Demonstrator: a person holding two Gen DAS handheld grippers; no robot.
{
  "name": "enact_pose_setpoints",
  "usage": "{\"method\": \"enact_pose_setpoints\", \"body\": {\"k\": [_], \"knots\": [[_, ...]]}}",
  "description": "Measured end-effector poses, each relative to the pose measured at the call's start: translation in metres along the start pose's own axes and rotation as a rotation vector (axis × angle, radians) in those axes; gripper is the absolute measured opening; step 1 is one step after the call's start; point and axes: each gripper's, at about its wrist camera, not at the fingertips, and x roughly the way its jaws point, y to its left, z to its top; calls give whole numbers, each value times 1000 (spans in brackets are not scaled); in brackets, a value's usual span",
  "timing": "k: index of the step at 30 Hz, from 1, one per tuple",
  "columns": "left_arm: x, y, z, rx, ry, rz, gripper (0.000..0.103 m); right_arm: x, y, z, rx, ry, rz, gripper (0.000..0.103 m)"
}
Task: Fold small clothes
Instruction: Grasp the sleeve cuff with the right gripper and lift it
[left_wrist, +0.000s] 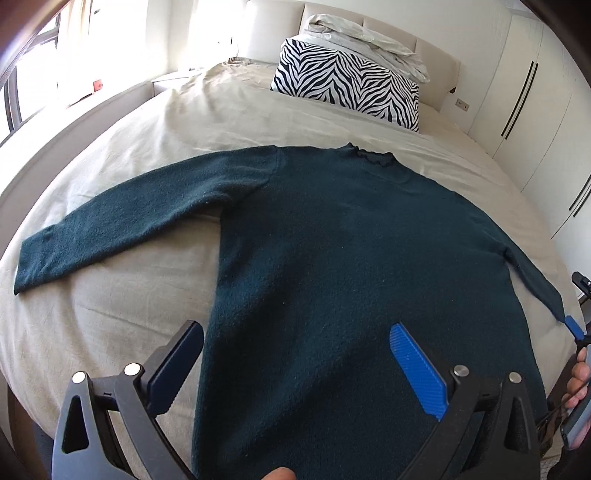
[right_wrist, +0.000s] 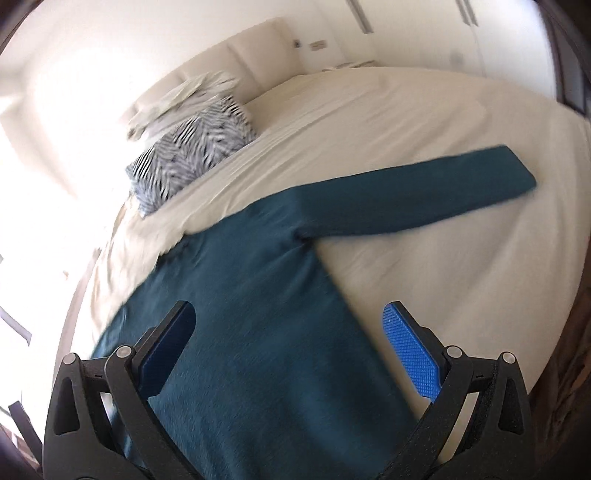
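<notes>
Teal sweater (left_wrist: 332, 258) spread flat on bed (left_wrist: 129, 155), sleeves out at 9 and 3 o'clock; left hand-held gripper (left_wrist: 295, 369) and right hand-held gripper (right_wrist: 288, 350) above hem, jaws apart, empty.

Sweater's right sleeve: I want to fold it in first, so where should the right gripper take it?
Grip the right sleeve at its cuff end, coming from the outer side. It lies flat and straight on the bed, stretched away from the sweater body, so the cuff edge is free. The right gripper is open.
</notes>
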Motion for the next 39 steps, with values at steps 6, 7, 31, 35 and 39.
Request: {"method": "enact_pose_setpoints", "body": {"k": [6,7,31,35,39], "knots": [[26,-19,16,18,17,-65,103,28,-139,66,396,-55,1,87],[31,-24,18,32,35,-52,103,35,-154,71,445,-48,4,81],[86,-19,73,-190,115,-414,92,149,69,153,-158,-14,126,8],[84,6,78,-257,95,-450,92,177,180,91,-391,70,215,8],[89,34,75,-311,96,-469,92,222,264,-8,-573,212,244,8]]}}
